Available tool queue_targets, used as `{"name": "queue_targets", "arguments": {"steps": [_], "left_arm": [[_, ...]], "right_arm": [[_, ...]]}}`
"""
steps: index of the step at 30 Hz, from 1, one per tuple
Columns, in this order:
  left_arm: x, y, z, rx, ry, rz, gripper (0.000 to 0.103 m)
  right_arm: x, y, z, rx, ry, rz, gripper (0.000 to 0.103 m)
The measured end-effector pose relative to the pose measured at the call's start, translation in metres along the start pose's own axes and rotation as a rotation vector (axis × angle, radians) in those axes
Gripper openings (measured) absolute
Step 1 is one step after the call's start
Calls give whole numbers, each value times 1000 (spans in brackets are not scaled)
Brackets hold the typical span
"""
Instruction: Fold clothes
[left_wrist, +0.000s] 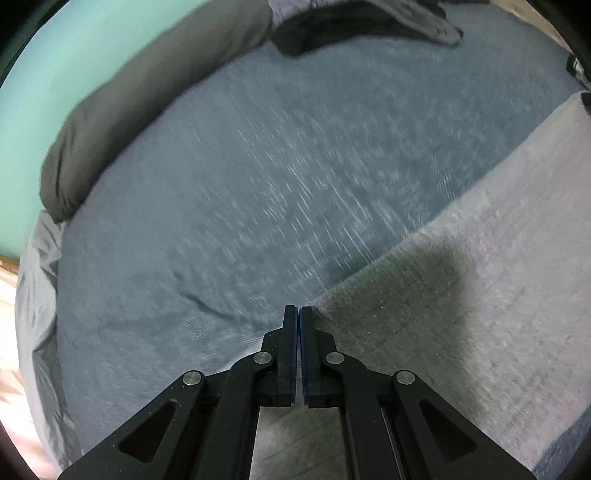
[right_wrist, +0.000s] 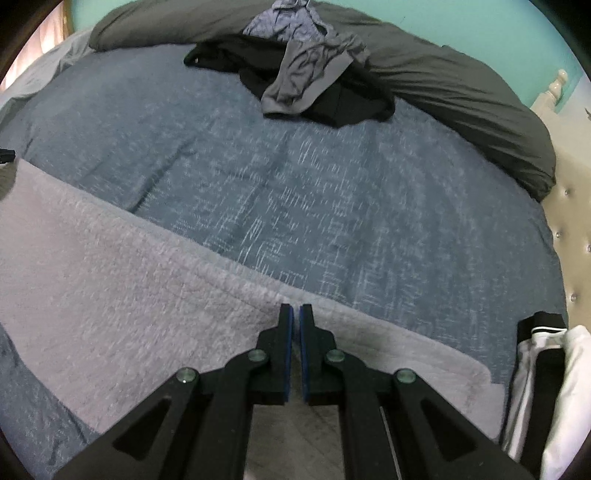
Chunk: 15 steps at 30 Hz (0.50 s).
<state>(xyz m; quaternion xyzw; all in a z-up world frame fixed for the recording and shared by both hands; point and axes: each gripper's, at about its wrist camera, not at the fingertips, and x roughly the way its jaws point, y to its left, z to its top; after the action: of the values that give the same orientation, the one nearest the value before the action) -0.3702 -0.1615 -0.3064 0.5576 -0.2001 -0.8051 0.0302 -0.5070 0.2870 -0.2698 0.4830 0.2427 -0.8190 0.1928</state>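
Pale grey towel (left_wrist: 480, 266), fluffy, laid flat on the blue bedspread (left_wrist: 258, 184), with a straight far edge and a dark shadow patch near the left hand-held gripper (left_wrist: 297, 314). Long and band-like; long axis running crosswise, from that left tool over to the right hand-held gripper (right_wrist: 296, 312), the far edge slanting up to the right in the left wrist view and up to the left in the right wrist view.

Left hand-held gripper: blue pads pressed together at the towel's corner, over its edge; cannot tell whether any cloth sits between them. Right hand-held gripper: pads almost together with a thin slit left, at the towel's far edge; cannot tell whether cloth is caught.

Shown clearly only by the right wrist view: heap of clothes (right_wrist: 306, 74), black, grey and blue pieces, well beyond the towel against a long dark grey pillow (right_wrist: 461, 92); folded white and black clothes (right_wrist: 546, 387) just beside the towel's right end; padded cream headboard (right_wrist: 569, 221). Shown only by the left wrist view: crumpled light grey sheet (left_wrist: 37, 295) well apart from the towel.
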Motion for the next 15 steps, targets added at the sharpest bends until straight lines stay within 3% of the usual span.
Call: {"name": "queue_targets", "arguments": {"steps": [5,7,9,11,13,15], "left_arm": [[7,8,-6,-85,1,-40,4],[-3,23,-9,-154,-28,-61,4],[-17,42,-14,-229,-65,-79,18],[-38,60,-25,-271,-107,-56,25],[-50,71,-36,-290,-131,-46,25],[-66,80,-53,-316,-154,-34,25]], "right_arm": [[14,6,-3,41,23,-24,4],[13,2,-4,89,13,-12,10],[6,-7,-7,148,-13,4,18],[-3,-16,-11,210,-44,21,27],[-20,-30,-23,279,-90,37,44],[-35,-42,-47,329,-101,37,46]]}}
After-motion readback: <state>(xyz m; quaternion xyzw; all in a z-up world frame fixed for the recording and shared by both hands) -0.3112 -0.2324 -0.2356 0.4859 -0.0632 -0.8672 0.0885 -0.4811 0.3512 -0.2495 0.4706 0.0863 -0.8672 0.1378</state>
